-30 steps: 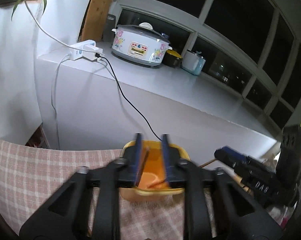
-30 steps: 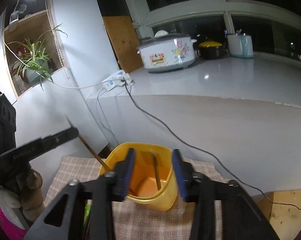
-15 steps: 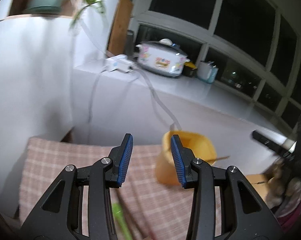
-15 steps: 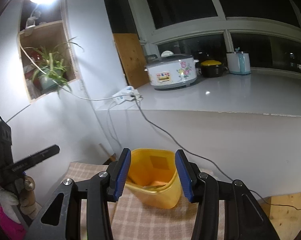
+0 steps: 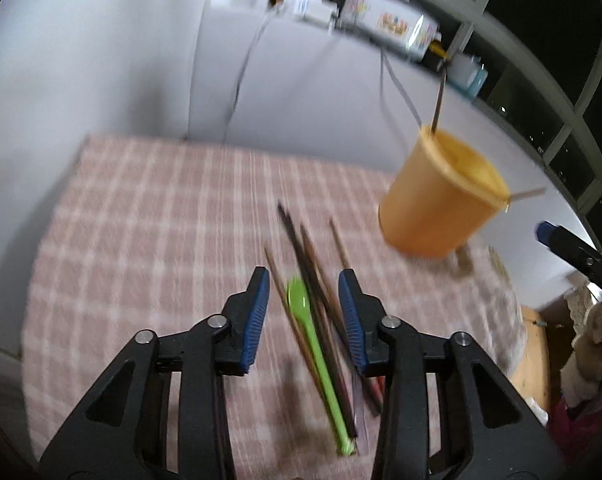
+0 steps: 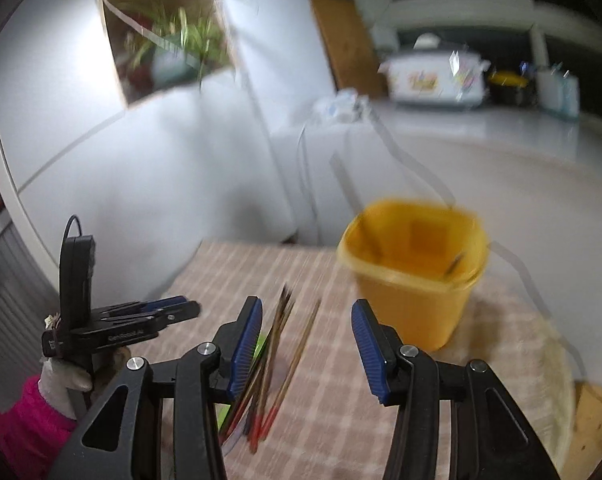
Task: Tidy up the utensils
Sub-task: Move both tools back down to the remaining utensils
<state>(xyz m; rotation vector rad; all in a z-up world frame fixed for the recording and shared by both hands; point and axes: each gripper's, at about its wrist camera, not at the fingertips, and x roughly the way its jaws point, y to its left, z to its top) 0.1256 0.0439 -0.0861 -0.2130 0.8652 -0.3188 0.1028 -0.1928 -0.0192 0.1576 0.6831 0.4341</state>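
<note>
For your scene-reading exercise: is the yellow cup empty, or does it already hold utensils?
Not empty. The cup stands upright on the cloth with a dark chopstick and a lighter stick poking over its rim.

Chopsticks (image 5: 301,248) and spoon (image 5: 313,344) left of cup (image 5: 433,208)

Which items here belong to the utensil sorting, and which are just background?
In play:
- yellow cup, chopsticks already standing in it
- green spoon on the checked cloth
- loose chopsticks beside the spoon
- left claw, open over the pile
- right claw, open

Lying about:
- rice cooker
- potted plant
- power strip and its cable
</note>
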